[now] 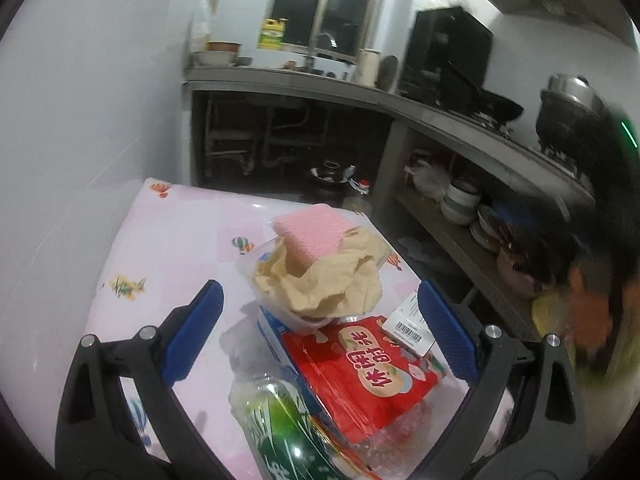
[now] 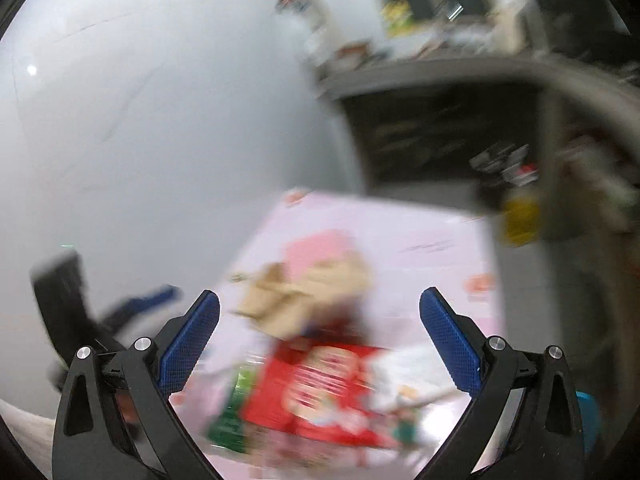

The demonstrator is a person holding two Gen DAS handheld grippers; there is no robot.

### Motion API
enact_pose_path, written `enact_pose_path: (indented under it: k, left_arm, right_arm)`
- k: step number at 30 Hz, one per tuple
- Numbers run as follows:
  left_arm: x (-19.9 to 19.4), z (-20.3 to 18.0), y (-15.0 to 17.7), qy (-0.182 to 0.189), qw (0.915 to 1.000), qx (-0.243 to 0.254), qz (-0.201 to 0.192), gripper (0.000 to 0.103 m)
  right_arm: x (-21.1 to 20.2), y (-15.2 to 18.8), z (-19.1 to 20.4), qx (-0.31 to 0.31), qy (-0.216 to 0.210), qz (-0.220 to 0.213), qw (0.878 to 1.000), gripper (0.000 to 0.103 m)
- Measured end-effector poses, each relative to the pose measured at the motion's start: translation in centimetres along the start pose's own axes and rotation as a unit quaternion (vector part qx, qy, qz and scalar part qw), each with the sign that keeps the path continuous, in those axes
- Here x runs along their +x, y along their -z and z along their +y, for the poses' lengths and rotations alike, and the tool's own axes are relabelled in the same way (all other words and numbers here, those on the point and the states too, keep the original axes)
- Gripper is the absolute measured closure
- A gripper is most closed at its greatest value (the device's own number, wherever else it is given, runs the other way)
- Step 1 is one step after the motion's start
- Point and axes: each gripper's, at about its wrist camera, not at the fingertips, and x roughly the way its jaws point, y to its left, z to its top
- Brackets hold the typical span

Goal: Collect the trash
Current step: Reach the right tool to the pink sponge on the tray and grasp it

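A heap of trash lies on the pink tablecloth [image 1: 172, 248]. It holds a red snack packet [image 1: 360, 372], a green plastic bottle [image 1: 280, 424], crumpled brown paper [image 1: 320, 280] in a clear plastic tub, and a pink sponge [image 1: 308, 232] on top. A white barcode label [image 1: 408, 322] lies by the packet. My left gripper [image 1: 320, 304] stands open above the heap, its blue pads on either side of it. The right wrist view is blurred by motion; my right gripper [image 2: 320, 312] is open over the same red packet [image 2: 320, 392] and brown paper [image 2: 276, 304]. The left gripper [image 2: 140, 300] shows at that view's left.
The table stands against a white wall [image 1: 80, 120]. A concrete kitchen counter [image 1: 360, 92] runs behind and to the right, with bowls [image 1: 460, 200] on the shelf below and a wok [image 1: 492, 104] on top. A blurred orange and black shape [image 1: 588, 300] is at the right edge.
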Motion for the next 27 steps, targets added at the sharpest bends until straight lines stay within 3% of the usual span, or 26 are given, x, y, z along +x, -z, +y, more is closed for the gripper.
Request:
enact_pose_path:
  k: [4, 10, 14, 27]
  left_arm:
    - [2.1, -0.6, 0.1, 0.001, 0.9995, 0.026, 0.017, 0.028]
    - [4.6, -1.7, 1.3, -0.022, 0.9962, 0.069, 0.048, 0.042]
    - [5.3, -1.9, 1.5, -0.014, 0.9958, 0.073, 0.053, 0.048]
    - [7.0, -0.6, 2.0, 0.028, 0.9965, 0.035, 0.071, 0.086]
  right_arm:
    - [6.8, -3.9, 1.6, -0.024, 0.001, 0.084, 0.996, 0.005]
    - [13.1, -5.6, 2.4, -0.064, 0.043, 0.157, 0.985, 0.005]
    - [15.5, -5.6, 2.5, -0.083, 0.064, 0.181, 0.978, 0.005]
    - [19.6, -5.1, 1.2, -0.104, 0.101, 0.211, 0.967, 0.006]
